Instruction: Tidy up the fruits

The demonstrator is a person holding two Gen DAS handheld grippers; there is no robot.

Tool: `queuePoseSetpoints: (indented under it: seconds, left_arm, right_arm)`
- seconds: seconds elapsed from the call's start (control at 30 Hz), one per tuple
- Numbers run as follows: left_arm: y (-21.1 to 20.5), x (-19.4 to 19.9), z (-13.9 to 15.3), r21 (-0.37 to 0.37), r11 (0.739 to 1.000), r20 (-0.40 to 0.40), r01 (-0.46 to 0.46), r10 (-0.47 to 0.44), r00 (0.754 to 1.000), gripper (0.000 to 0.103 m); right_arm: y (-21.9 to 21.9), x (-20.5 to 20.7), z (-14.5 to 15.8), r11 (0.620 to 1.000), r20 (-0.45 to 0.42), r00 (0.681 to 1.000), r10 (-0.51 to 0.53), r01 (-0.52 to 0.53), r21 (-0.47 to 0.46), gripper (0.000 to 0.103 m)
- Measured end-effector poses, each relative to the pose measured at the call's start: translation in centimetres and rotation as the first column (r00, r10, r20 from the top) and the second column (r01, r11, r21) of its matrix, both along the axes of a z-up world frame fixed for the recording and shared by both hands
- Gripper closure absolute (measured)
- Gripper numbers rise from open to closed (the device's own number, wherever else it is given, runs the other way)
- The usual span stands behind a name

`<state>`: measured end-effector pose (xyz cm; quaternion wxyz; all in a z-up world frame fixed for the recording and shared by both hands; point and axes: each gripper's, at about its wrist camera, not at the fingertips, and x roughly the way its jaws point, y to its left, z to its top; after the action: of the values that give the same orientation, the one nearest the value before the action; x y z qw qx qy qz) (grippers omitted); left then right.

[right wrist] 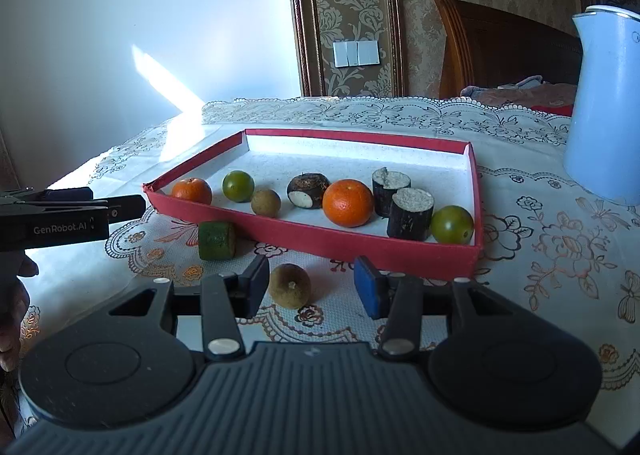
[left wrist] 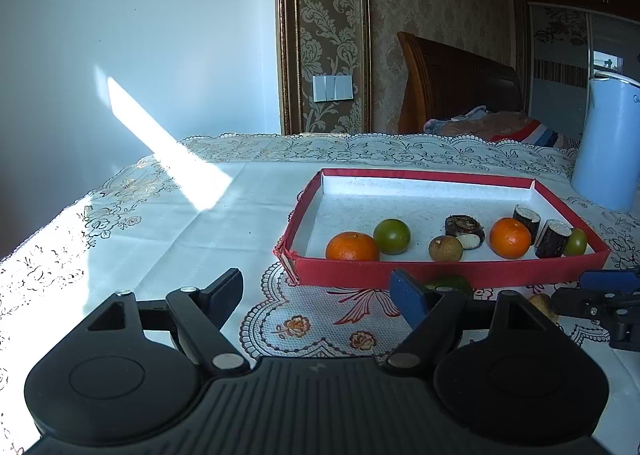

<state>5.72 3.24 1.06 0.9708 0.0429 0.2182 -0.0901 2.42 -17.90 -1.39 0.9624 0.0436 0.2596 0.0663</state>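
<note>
A red tray (right wrist: 320, 241) (left wrist: 440, 273) on the lace tablecloth holds two oranges (right wrist: 347, 202) (left wrist: 352, 246), two green fruits (right wrist: 238, 186), a brown longan (right wrist: 265, 202), a dark chestnut (right wrist: 308, 190) and two dark cane pieces (right wrist: 411, 214). In front of the tray lie a green cane piece (right wrist: 216, 240) (left wrist: 450, 282) and a brown longan (right wrist: 289, 286) (left wrist: 543, 305). My right gripper (right wrist: 316, 287) is open, its fingers on either side of that longan without touching it. My left gripper (left wrist: 318, 295) is open and empty, left of the tray's front corner.
A pale blue kettle (right wrist: 604, 107) (left wrist: 608, 143) stands at the back right beside the tray. A wall runs along the table's far left edge. A bed headboard (left wrist: 460, 83) lies beyond the table.
</note>
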Motion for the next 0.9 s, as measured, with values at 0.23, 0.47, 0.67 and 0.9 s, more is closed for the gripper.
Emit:
queuePoseSetpoints:
  seconds: [0.23, 0.47, 0.67, 0.9]
  left_arm:
    - [-0.6, 0.2, -1.3, 0.017, 1.0, -0.04, 0.013, -0.012, 0.999, 0.023]
    - [-1.4, 0.3, -1.3, 0.025, 0.999, -0.043, 0.038, -0.037, 0.998, 0.023]
    - [-3.6, 0.4, -1.4, 0.054, 0.995, -0.051, 0.086, -0.083, 0.995, 0.023]
    - [-5.6, 0.5, -1.7, 0.079, 0.988, -0.071, 0.133, -0.128, 0.989, 0.023]
  right_arm:
    - [1.5, 1.8, -0.4, 0.999, -0.059, 0.998, 0.011, -0.014, -0.045, 0.059]
    - [2.0, 2.5, -0.9, 0.998, -0.098, 0.995, 0.027, -0.032, -0.057, 0.077]
    - [0.9, 1.5, -0.4, 1.0, -0.051, 0.999, -0.002, 0.001, -0.026, 0.077]
    - [-1.2, 0.9, -0.3, 0.999, -0.038, 0.998, -0.041, 0.042, 0.02, 0.077]
